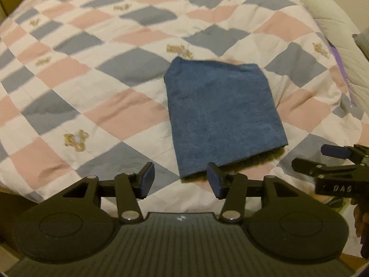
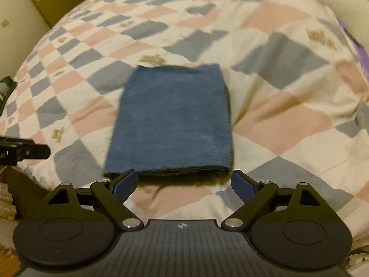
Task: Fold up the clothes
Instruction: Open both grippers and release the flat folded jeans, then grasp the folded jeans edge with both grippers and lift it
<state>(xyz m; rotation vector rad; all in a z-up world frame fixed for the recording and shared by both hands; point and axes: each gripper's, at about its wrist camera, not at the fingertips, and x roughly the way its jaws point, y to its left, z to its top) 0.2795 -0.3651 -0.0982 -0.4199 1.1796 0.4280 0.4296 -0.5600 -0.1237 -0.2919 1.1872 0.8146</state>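
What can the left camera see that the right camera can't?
Only the left wrist view shows the right gripper from the side, with a hand under it, and a grey pillow beside the bed.

Only the right wrist view shows the tip of the left gripper at the picture's edge, and cardboard boxes behind the bed.

Both show the folded blue cloth lying flat on the checkered quilt, with both grippers open and holding nothing.

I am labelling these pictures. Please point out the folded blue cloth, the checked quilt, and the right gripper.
folded blue cloth (image 2: 170, 120), right wrist view, middle of top layer
checked pink, grey and white quilt (image 1: 92, 73), left wrist view, bare patch
right gripper (image 2: 184, 183), right wrist view, midway between fingertips
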